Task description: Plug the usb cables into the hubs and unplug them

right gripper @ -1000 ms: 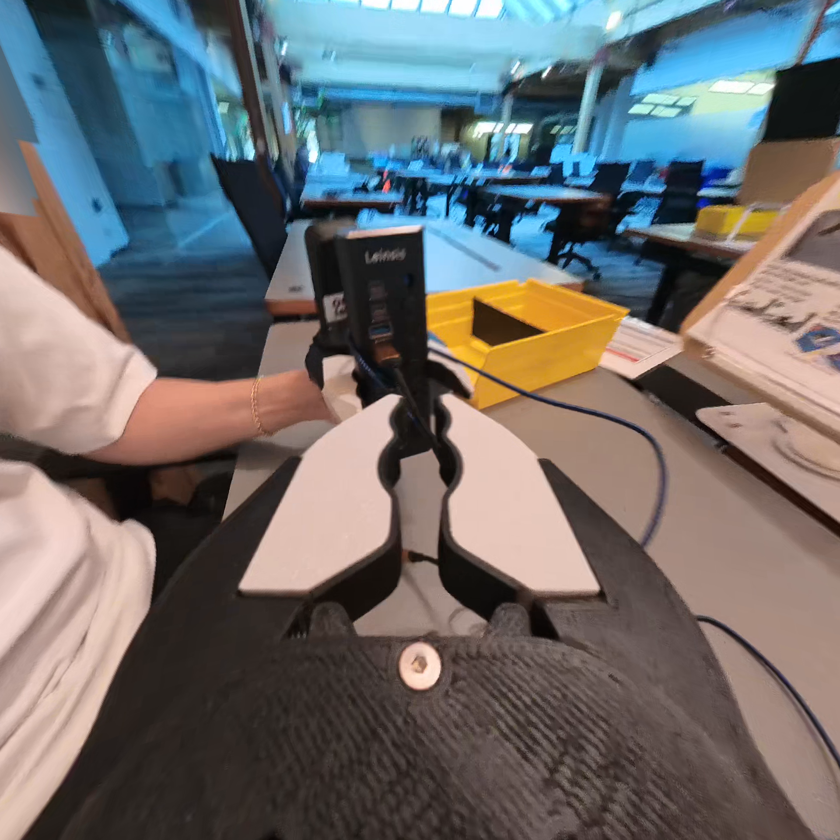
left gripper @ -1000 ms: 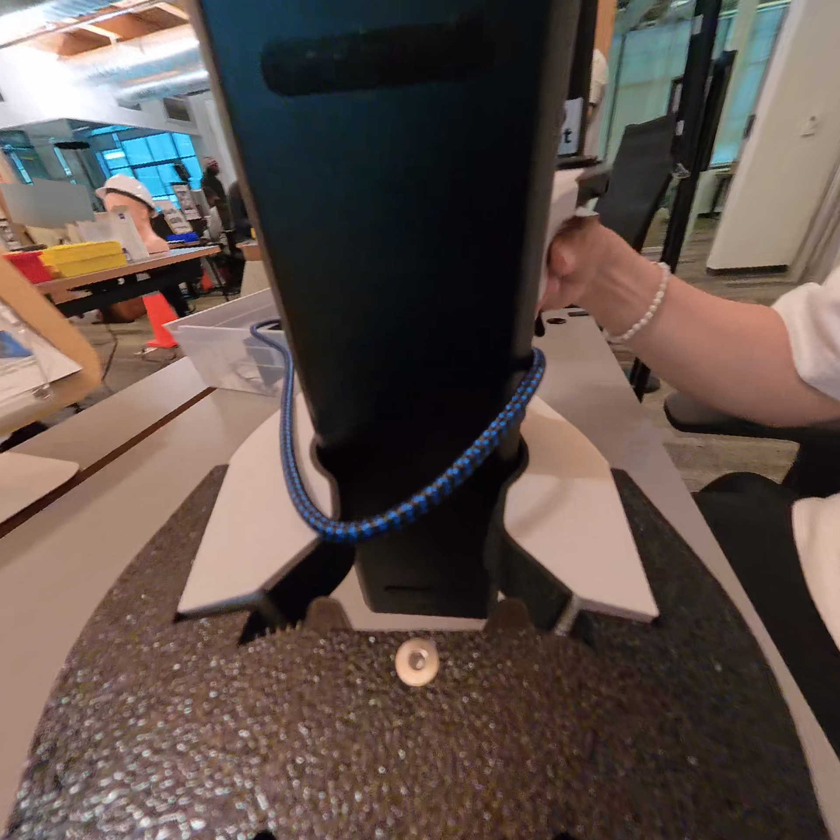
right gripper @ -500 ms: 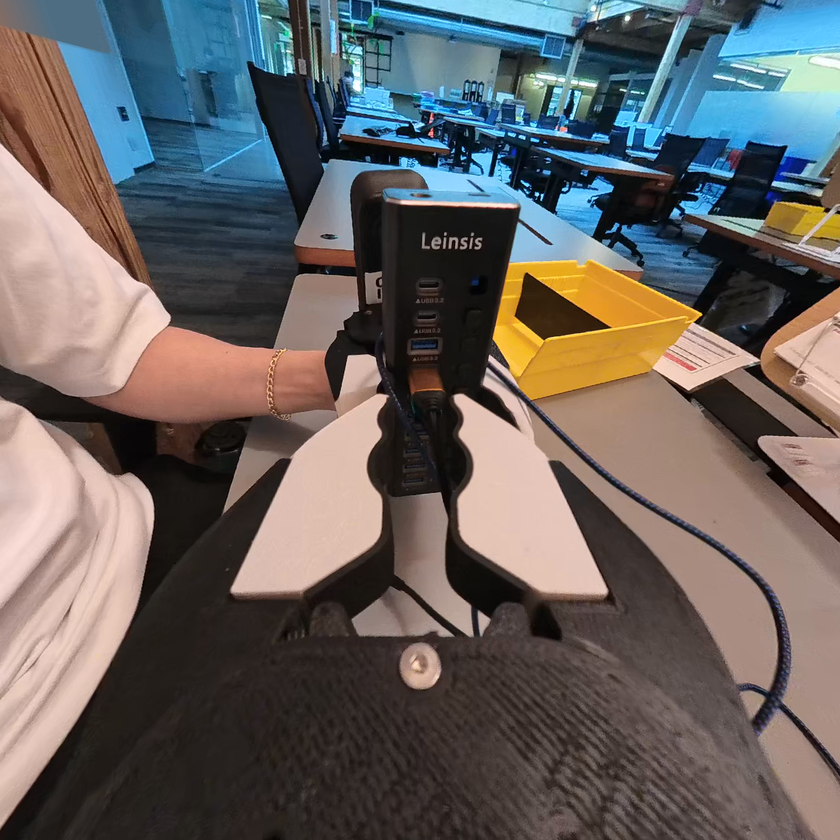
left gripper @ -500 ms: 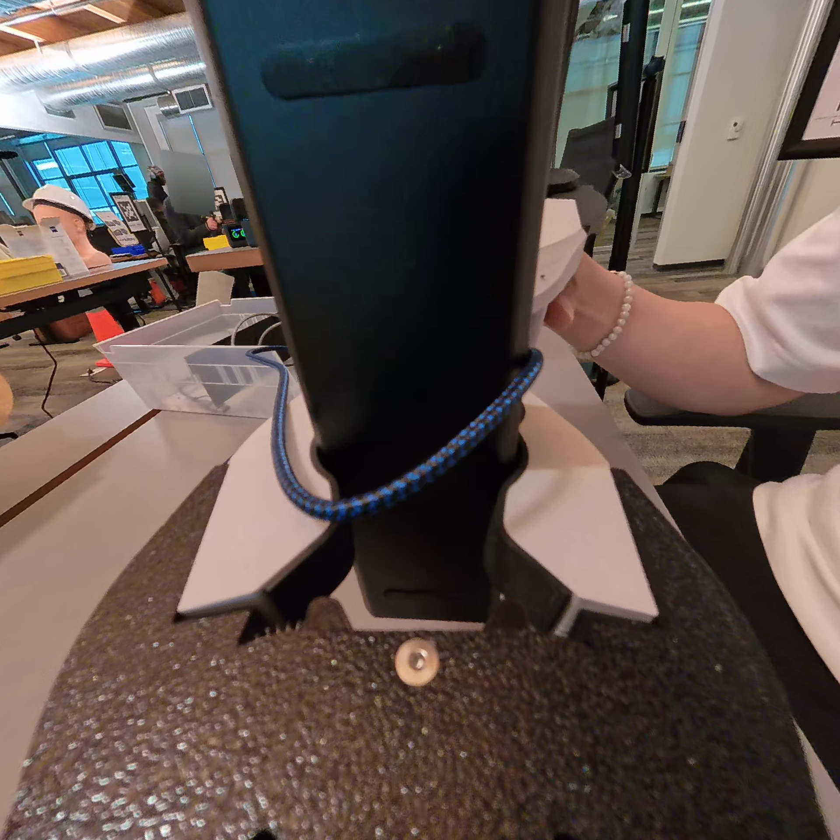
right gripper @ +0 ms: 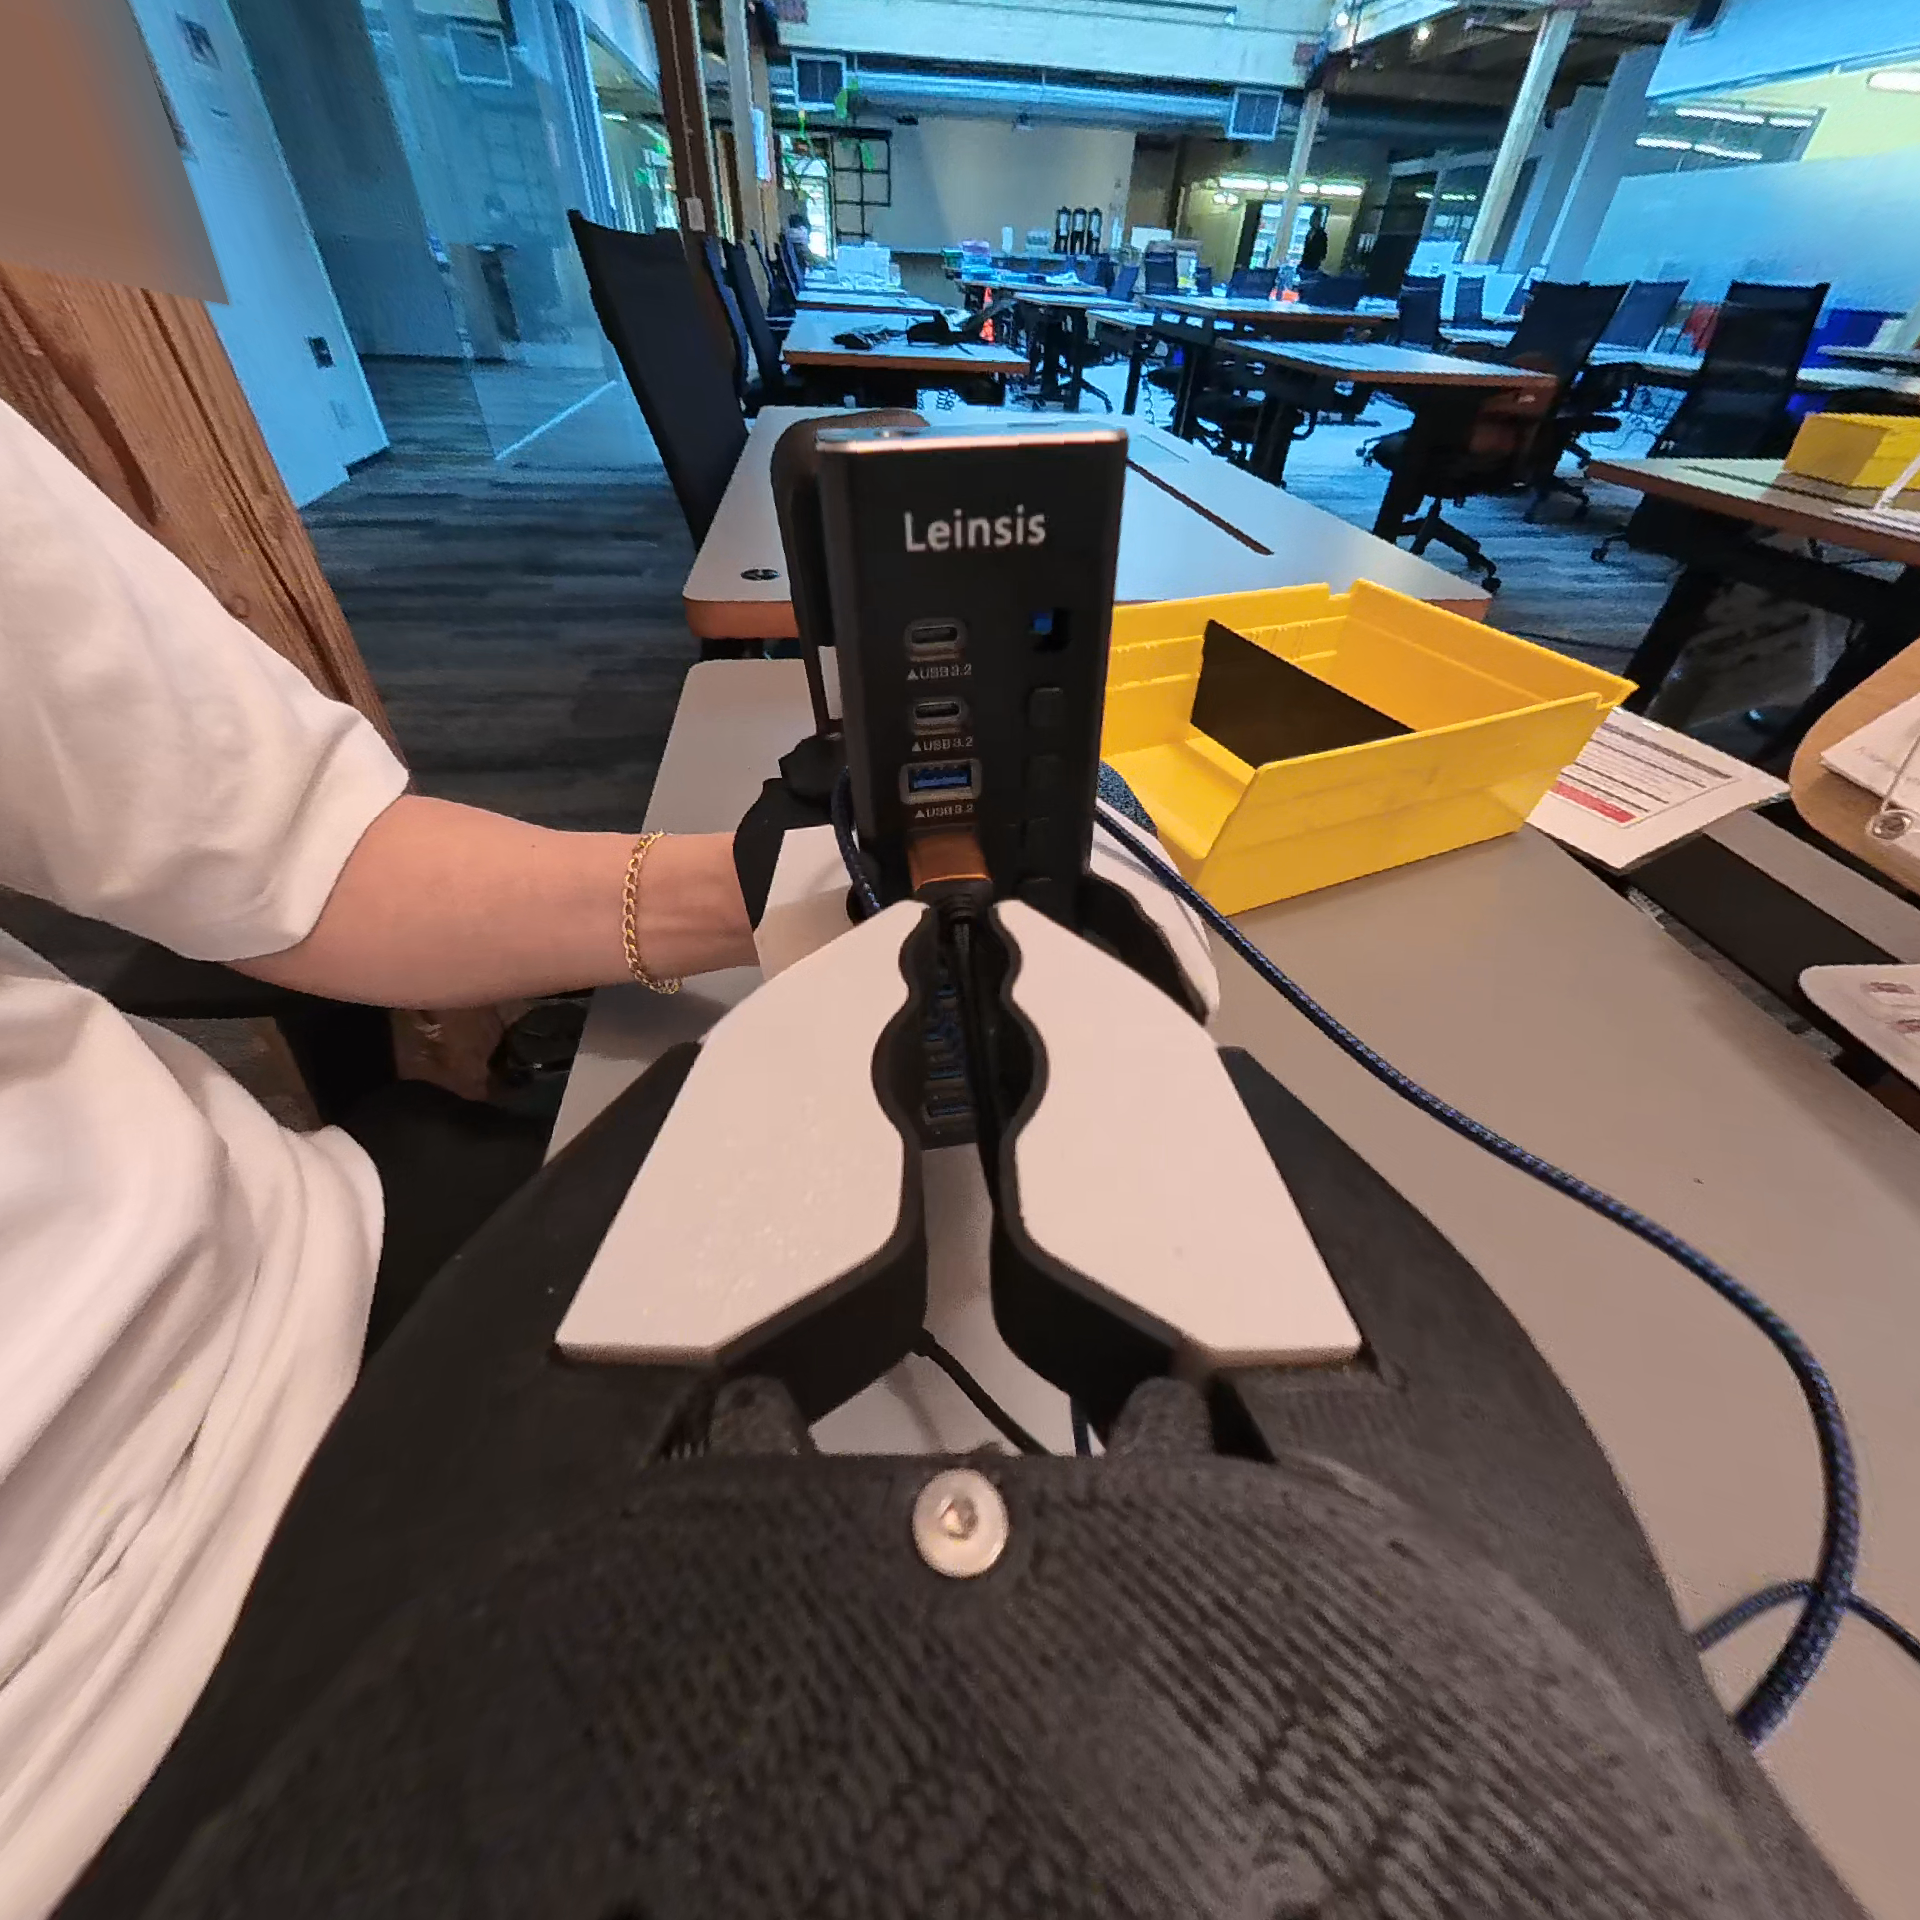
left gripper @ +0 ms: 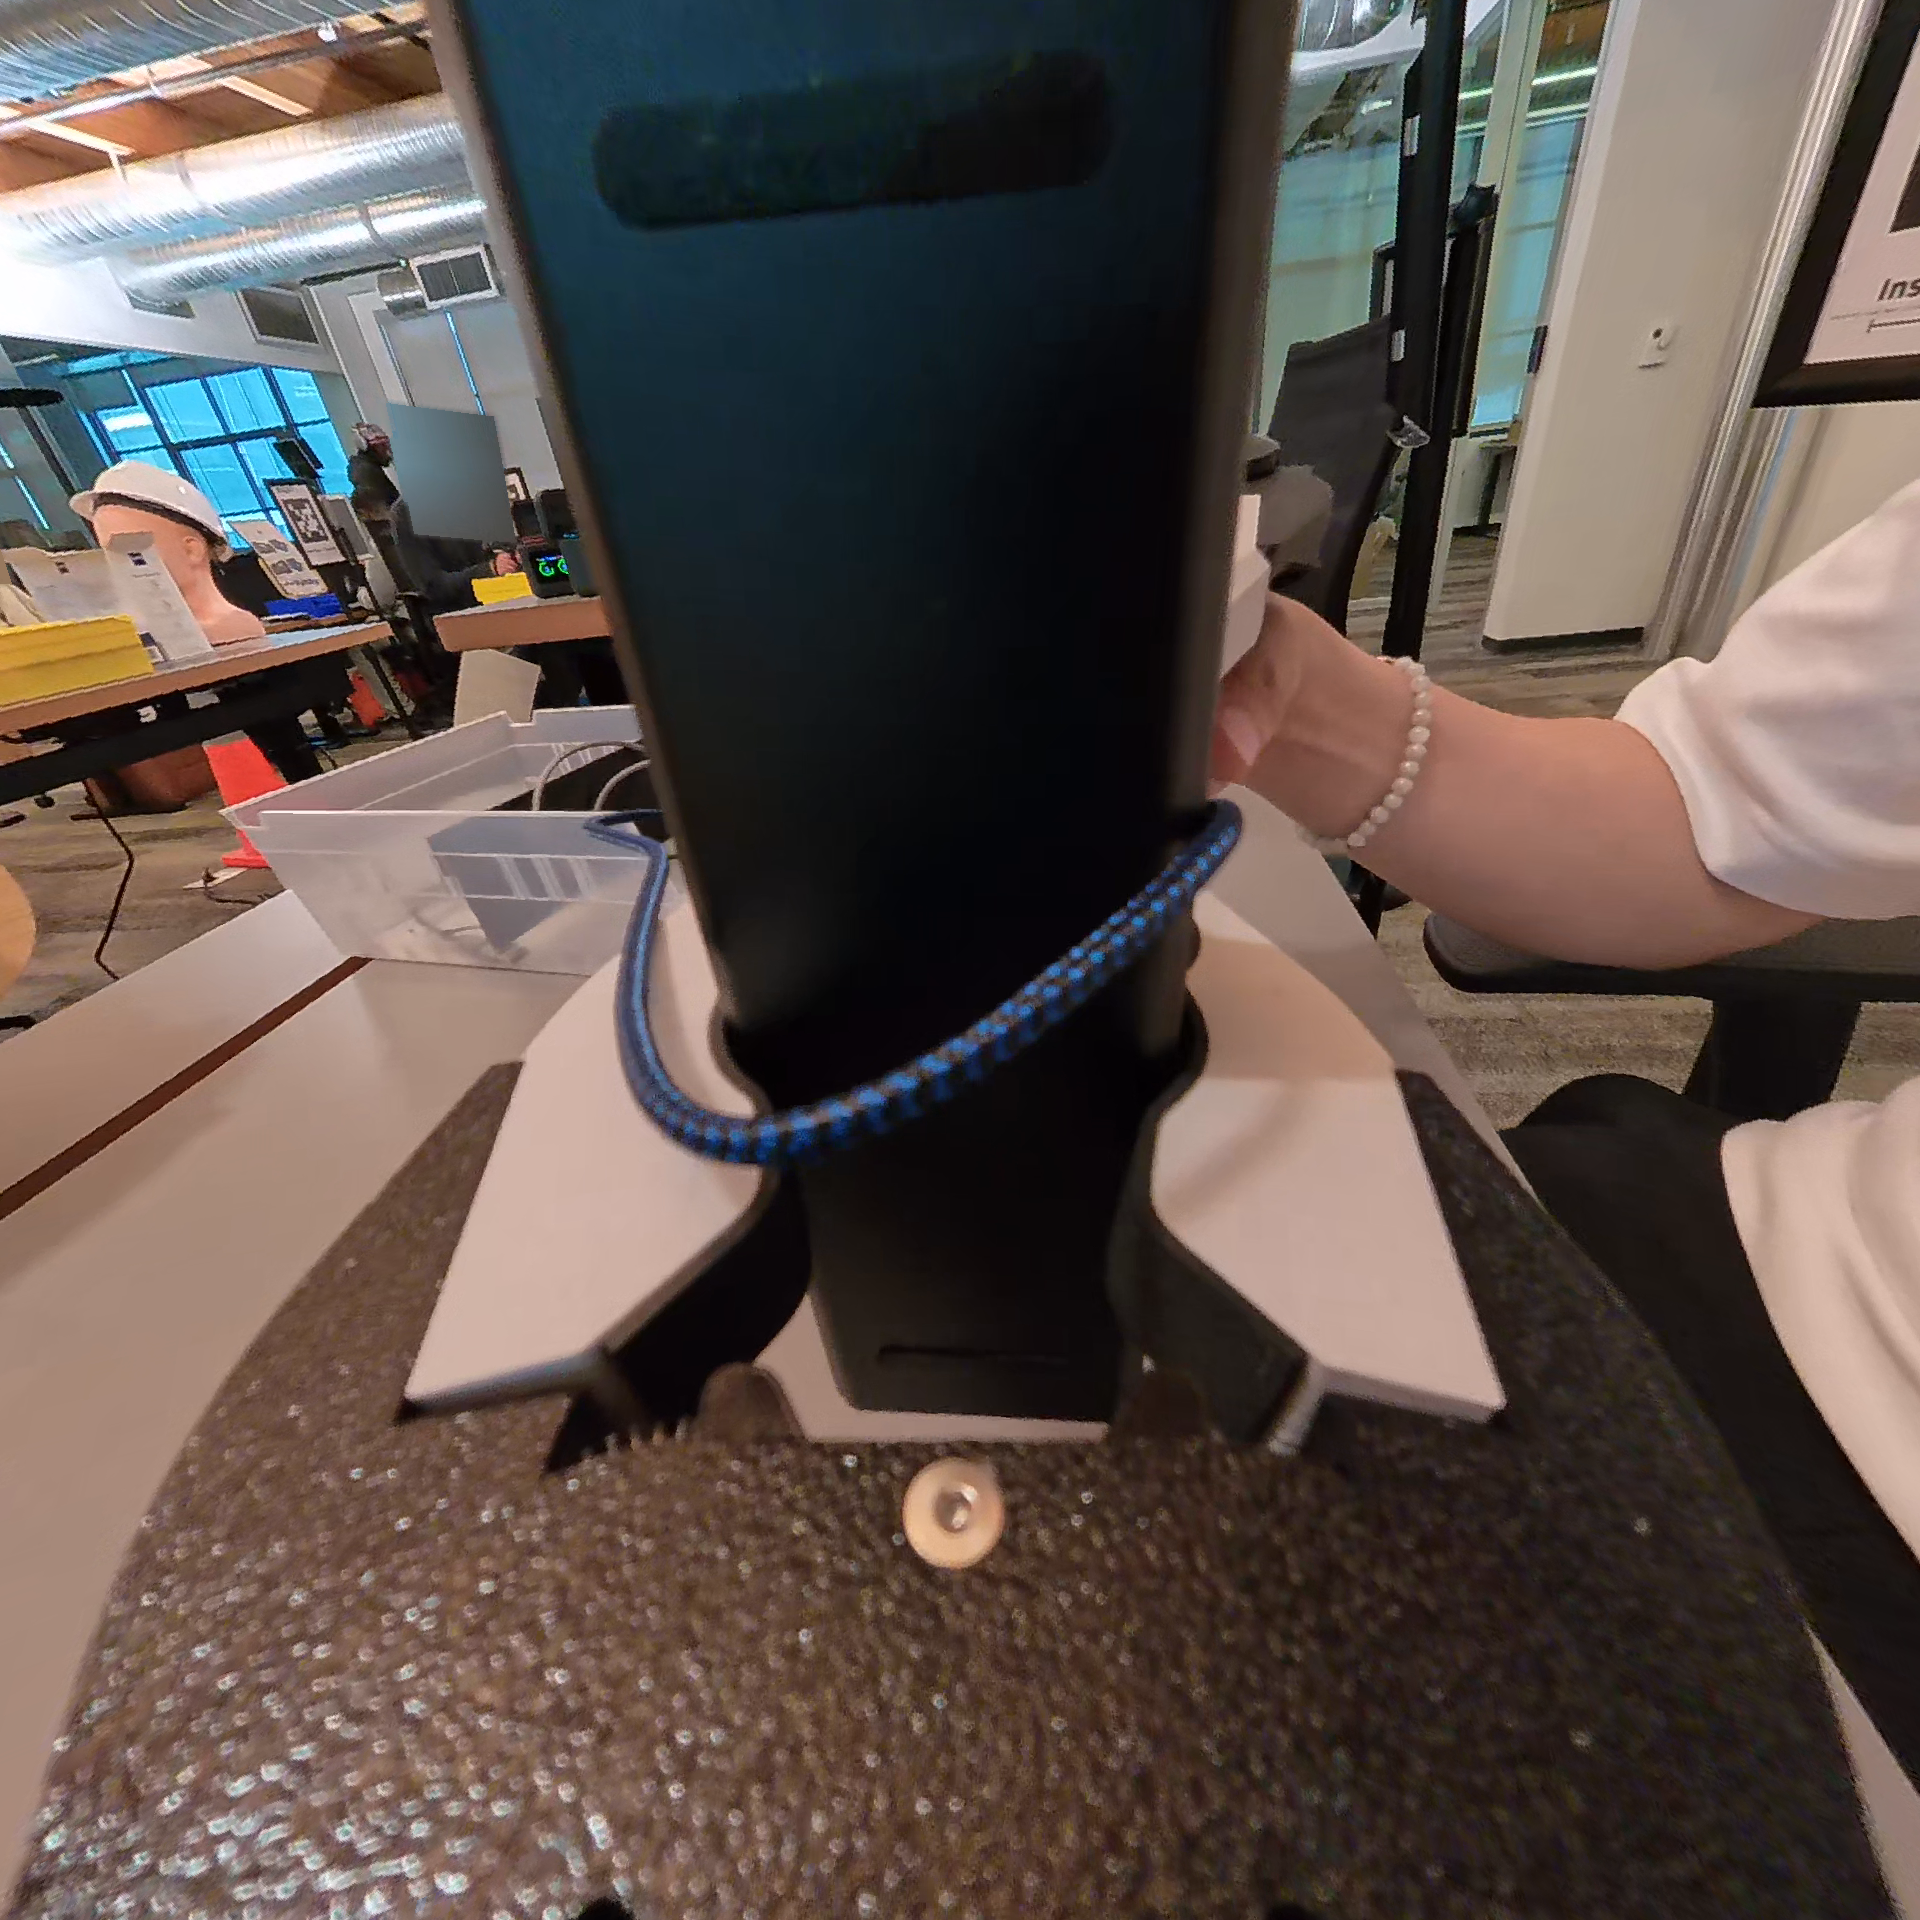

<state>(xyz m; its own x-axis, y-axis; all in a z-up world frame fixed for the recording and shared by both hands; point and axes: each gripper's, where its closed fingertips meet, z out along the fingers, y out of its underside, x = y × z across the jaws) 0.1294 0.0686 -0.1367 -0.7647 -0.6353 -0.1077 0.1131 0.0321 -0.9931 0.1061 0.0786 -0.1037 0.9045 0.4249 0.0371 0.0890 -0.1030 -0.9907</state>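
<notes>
A black usb hub stands upright, and my left gripper is shut on its lower end. In the left wrist view the hub's plain back fills the middle. The hub's blue braided cable loops across its back and trails over the table. My right gripper is shut on a thin black usb cable just behind its orange plug. The plug sits in a port on the hub's face. The ports above it are empty.
A yellow bin stands on the grey table behind the hub, with papers to its right. A clear plastic bin holding cables is at the left. A person's arms reach in from the side. Left and right tips are no more than a few centimetres apart.
My right gripper has moved closer to the hub, which looks larger now. The orange plug stays at the same port. The left gripper still holds the hub; its view swung a little.
</notes>
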